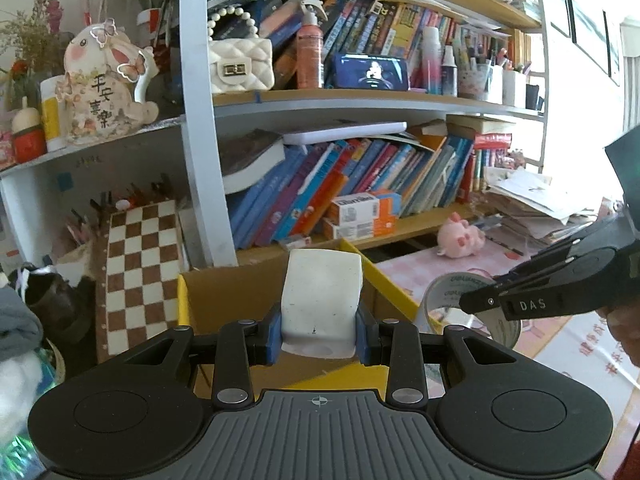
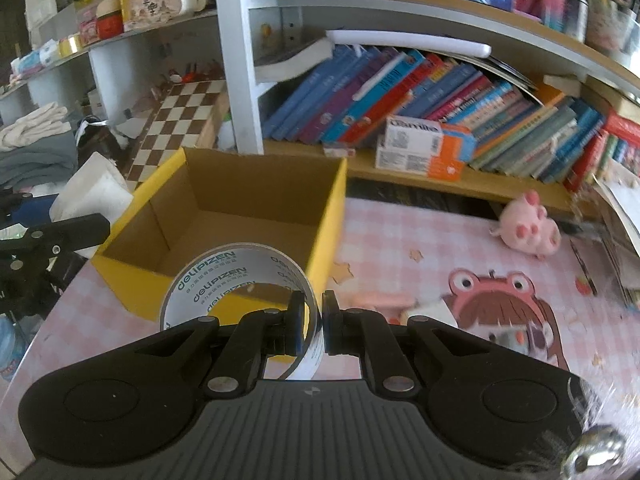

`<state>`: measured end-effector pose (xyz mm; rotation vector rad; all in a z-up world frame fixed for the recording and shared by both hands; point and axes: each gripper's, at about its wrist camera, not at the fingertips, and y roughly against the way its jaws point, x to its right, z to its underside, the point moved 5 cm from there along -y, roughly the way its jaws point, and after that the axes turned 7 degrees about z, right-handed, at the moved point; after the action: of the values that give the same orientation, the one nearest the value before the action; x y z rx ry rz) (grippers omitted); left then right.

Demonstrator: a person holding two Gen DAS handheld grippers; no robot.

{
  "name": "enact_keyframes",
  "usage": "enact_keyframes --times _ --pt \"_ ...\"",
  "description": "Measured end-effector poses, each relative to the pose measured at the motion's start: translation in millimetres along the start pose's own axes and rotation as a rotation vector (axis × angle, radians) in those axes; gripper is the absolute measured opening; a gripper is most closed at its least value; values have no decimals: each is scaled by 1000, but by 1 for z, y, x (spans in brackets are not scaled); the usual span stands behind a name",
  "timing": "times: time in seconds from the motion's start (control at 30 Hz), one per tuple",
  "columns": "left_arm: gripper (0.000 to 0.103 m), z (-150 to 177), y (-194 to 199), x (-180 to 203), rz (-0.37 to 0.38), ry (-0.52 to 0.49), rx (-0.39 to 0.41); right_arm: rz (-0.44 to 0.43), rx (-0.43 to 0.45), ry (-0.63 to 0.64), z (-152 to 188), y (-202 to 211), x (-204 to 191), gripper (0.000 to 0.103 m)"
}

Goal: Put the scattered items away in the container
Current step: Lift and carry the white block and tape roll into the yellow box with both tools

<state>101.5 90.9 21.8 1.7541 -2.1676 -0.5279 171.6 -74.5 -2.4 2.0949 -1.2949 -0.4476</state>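
Left gripper (image 1: 319, 334): blue pads clamped on white rectangular eraser block (image 1: 322, 300), held above open yellow cardboard box (image 2: 224, 216). Right gripper (image 2: 313, 320): jaws pinching wall of clear tape roll (image 2: 224, 280), raised beside box on pink checked tablecloth (image 2: 400, 232).

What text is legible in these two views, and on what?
"deli PIZEN": inside the tape roll in the right gripper.
"DAS": on that gripper's finger.
"平安喜樂": on the rabbit figurine.
Carton print: blurred, roughly "Damila".
Book spines, mat characters: unreadable.
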Motion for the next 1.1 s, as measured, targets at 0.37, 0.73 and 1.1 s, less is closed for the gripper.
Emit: enact_keyframes --times 0.37,0.73,1.1 --pt "33 -32 -29 -36 -61 19 25 -7 74 92 -61 -30 -18 9" --pt "33 -20 -81 -50 -75 52 -78 -26 29 195 -75 -79 -35 9" --pt "33 2 -127 -65 -83 102 -193 -51 -58 259 -69 -127 -44 9"
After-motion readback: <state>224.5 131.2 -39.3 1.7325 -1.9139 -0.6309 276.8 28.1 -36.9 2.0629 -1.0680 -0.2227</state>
